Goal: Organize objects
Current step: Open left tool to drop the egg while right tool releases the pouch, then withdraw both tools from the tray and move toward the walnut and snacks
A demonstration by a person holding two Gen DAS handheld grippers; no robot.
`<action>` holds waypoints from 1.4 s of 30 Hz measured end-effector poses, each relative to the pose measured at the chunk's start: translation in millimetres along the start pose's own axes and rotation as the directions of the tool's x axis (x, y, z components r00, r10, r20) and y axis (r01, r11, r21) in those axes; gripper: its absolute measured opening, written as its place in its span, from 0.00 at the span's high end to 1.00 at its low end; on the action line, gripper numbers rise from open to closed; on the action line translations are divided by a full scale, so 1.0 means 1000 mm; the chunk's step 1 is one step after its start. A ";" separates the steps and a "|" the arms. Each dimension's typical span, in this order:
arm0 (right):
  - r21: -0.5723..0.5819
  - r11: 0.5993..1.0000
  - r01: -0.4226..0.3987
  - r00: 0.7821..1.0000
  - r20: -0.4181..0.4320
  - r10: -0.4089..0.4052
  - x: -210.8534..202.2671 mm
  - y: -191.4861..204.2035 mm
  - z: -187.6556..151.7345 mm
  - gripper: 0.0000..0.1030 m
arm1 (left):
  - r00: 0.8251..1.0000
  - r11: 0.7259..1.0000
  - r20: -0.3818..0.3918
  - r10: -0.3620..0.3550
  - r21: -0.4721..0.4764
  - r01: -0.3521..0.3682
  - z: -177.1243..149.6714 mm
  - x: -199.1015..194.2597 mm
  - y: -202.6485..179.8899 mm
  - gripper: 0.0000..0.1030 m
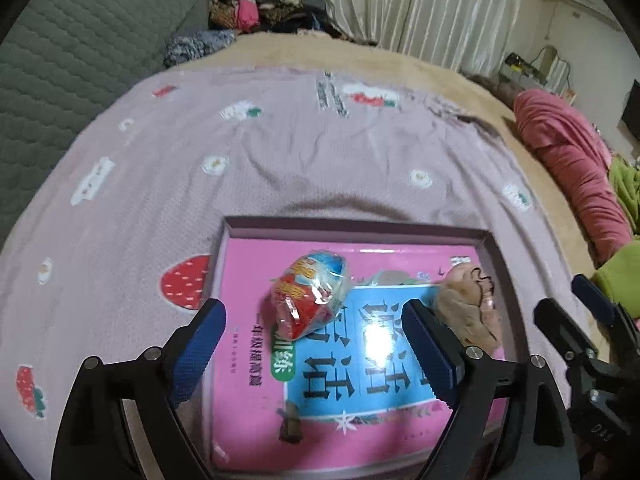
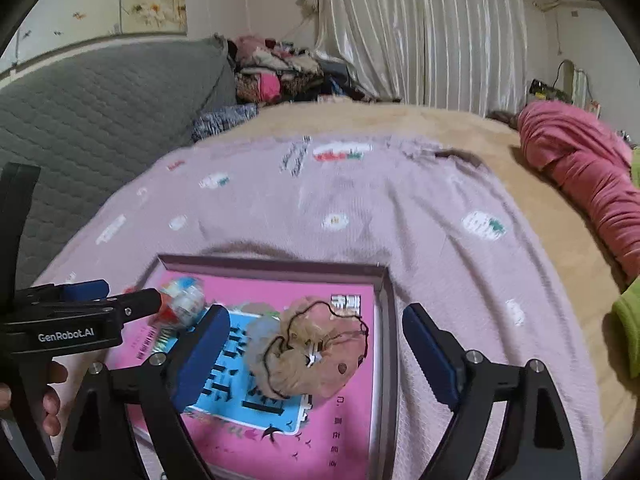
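A shallow purple box [image 1: 352, 225] lies on the bed with a pink book [image 1: 248, 264] flat inside it. On the book lie a red and blue wrapped snack [image 1: 310, 294] and a tan plush toy [image 1: 470, 304] with a black string. My left gripper [image 1: 314, 334] is open, just above and behind the snack, holding nothing. My right gripper [image 2: 316, 344] is open around the plush toy [image 2: 304, 356] without touching it. The box [image 2: 280, 266], the book [image 2: 352, 420] and the snack [image 2: 184, 304] also show in the right wrist view.
A lilac blanket [image 1: 280, 160] with strawberry prints covers the bed. A grey quilted headboard [image 1: 60, 60] stands at the left, a clothes pile [image 1: 256, 0] at the back, and a pink rolled quilt [image 1: 576, 168] at the right.
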State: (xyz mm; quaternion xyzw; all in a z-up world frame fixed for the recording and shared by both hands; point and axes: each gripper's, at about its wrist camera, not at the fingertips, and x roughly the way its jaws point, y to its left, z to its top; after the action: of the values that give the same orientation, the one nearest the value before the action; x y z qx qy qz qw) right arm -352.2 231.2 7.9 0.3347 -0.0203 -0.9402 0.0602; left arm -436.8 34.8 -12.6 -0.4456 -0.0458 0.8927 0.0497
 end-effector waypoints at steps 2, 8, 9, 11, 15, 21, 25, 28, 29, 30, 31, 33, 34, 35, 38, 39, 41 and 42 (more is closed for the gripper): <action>-0.007 1.000 0.005 0.999 0.032 -0.005 -0.019 0.004 0.001 0.08 | 1.000 1.000 0.022 -0.008 -0.001 0.008 -0.002 -0.015 0.002 0.12; -0.065 0.998 0.026 0.995 0.094 -0.020 -0.071 0.020 -0.003 0.06 | 0.998 1.000 0.058 -0.004 -0.001 0.004 -0.017 -0.063 0.001 0.12; -0.073 0.997 0.025 0.995 0.099 -0.017 -0.079 0.023 -0.004 0.06 | 0.998 1.000 0.065 -0.001 0.003 0.001 -0.020 -0.070 0.001 0.12; -0.084 0.996 0.032 0.993 0.117 -0.022 -0.097 0.027 -0.007 0.05 | 0.997 1.000 0.079 0.002 0.009 -0.002 -0.029 -0.091 0.001 0.12; -0.118 0.990 0.072 0.990 0.131 -0.056 -0.128 0.033 -0.021 0.04 | 0.993 0.999 0.114 0.015 0.030 -0.019 -0.044 -0.126 -0.003 0.12; -0.108 0.991 0.081 0.992 0.104 -0.070 -0.163 0.028 -0.040 0.04 | 0.989 0.999 0.146 0.000 0.042 -0.006 -0.063 -0.171 -0.011 0.12; -0.121 0.988 0.094 0.992 0.098 -0.082 -0.186 0.024 -0.048 0.04 | 0.988 0.999 0.155 0.003 0.039 -0.009 -0.076 -0.194 -0.014 0.12; -0.127 0.986 0.110 0.990 0.107 -0.096 -0.206 0.023 -0.052 0.03 | 0.989 0.999 0.147 0.006 0.040 -0.012 -0.086 -0.203 -0.017 0.12; -0.125 0.986 0.110 0.989 0.109 -0.096 -0.212 0.023 -0.053 0.03 | 0.990 0.999 0.142 0.011 0.039 -0.016 -0.090 -0.206 -0.017 0.12; -0.121 0.987 0.106 0.990 0.108 -0.093 -0.218 0.022 -0.054 0.03 | 0.990 0.999 0.137 0.012 0.040 -0.018 -0.095 -0.210 -0.018 0.12; -0.117 0.988 0.100 0.990 0.107 -0.087 -0.224 0.021 -0.056 0.03 | 0.991 0.999 0.135 0.011 0.039 -0.017 -0.100 -0.214 -0.019 0.12; -0.117 0.989 0.093 0.991 0.106 -0.081 -0.233 0.020 -0.058 0.03 | 0.992 0.999 0.128 0.009 0.041 -0.014 -0.108 -0.219 -0.019 0.12; -0.120 0.988 0.097 0.991 0.103 -0.084 -0.238 0.021 -0.060 0.03 | 0.992 0.999 0.125 0.009 0.041 -0.014 -0.113 -0.222 -0.020 0.12; -0.124 0.987 0.102 0.991 0.104 -0.089 -0.243 0.022 -0.062 0.03 | 0.992 0.999 0.124 0.008 0.042 -0.014 -0.117 -0.226 -0.021 0.12; -0.138 0.984 0.112 0.989 0.110 -0.097 -0.257 0.024 -0.068 0.03 | 0.991 0.999 0.132 0.009 0.049 -0.016 -0.130 -0.236 -0.023 0.12; -0.141 0.983 0.114 0.989 0.113 -0.099 -0.262 0.025 -0.070 0.03 | 0.991 0.998 0.134 0.013 0.054 -0.021 -0.135 -0.239 -0.024 0.12; -0.145 0.982 0.120 0.988 0.116 -0.103 -0.270 0.027 -0.074 0.03 | 0.990 0.997 0.142 0.022 0.064 -0.031 -0.142 -0.247 -0.027 0.12; -0.147 0.982 0.121 0.988 0.118 -0.104 -0.273 0.026 -0.075 0.03 | 0.989 0.997 0.146 0.025 0.067 -0.035 -0.145 -0.249 -0.029 0.12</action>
State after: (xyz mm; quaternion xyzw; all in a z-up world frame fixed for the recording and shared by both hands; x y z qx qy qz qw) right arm -92.3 240.0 122.7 0.2777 0.0678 -0.9578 0.0312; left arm -170.3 36.3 101.3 -0.3784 -0.0118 0.9243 0.0484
